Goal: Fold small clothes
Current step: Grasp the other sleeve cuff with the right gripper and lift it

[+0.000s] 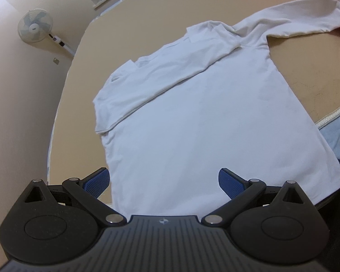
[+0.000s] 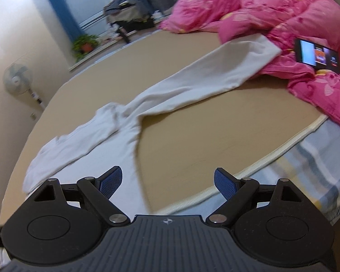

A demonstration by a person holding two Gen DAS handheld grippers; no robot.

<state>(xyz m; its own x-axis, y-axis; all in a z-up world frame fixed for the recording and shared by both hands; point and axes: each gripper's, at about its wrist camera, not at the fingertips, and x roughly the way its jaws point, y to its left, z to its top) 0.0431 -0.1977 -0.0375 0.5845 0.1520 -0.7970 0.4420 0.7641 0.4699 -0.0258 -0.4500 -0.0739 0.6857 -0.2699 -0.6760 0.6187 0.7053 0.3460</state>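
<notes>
Left wrist view: looks steeply down, close over the white shirt (image 1: 192,117) near its hem.
Right wrist view: tilted down from the bed (image 2: 192,140) edge, facing the pink blanket (image 2: 294,22).
Shared: shirt, bed, fan (image 1: 35,26), plant (image 2: 85,43).

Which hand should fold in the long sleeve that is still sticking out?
Probably the right gripper. It is open, and the stretched-out sleeve of the white shirt runs ahead of it toward the pink blanket. The left gripper faces the hem.
</notes>
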